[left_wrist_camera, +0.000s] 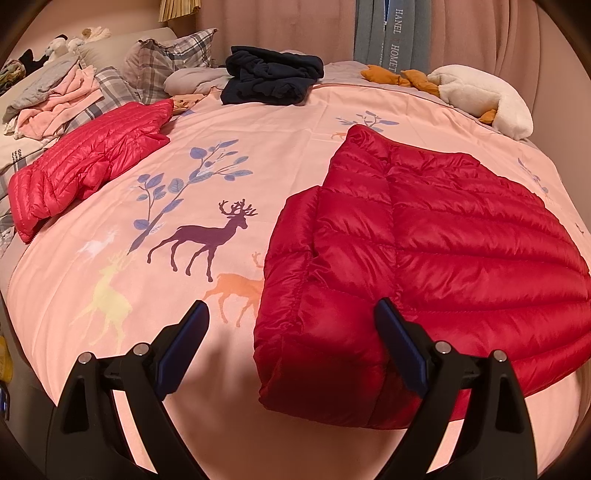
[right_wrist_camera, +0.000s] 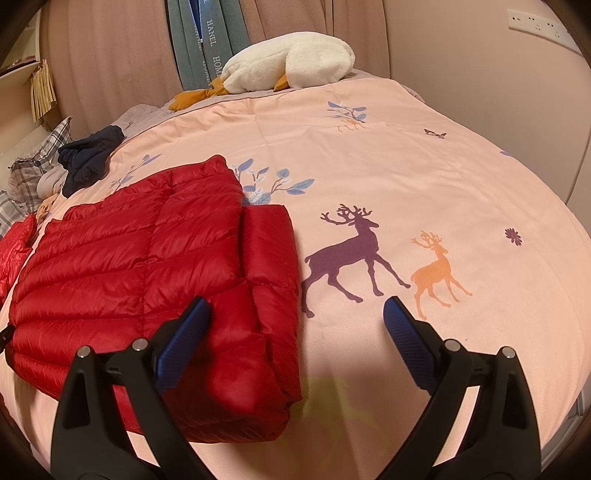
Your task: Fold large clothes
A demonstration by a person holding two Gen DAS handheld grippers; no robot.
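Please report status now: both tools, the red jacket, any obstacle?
Left tool open, empty. Right tool open, empty. Red jacket lies folded on quilt, untouched. Nothing in the way.

This was a bedroom in a home. A wide bed (left_wrist_camera: 280, 155) filled both views, spread with a pink duvet printed with deer and leafy branches. Plaid pillows (left_wrist_camera: 162, 62) and loose clothes (left_wrist_camera: 59, 96) were heaped near the headboard, and a white plush goose (right_wrist_camera: 291, 62) lay along the far edge. Pink curtains (left_wrist_camera: 480, 37) hung behind the bed. A strip of what looked like wall sockets (right_wrist_camera: 539, 24) showed on the wall in the right wrist view.
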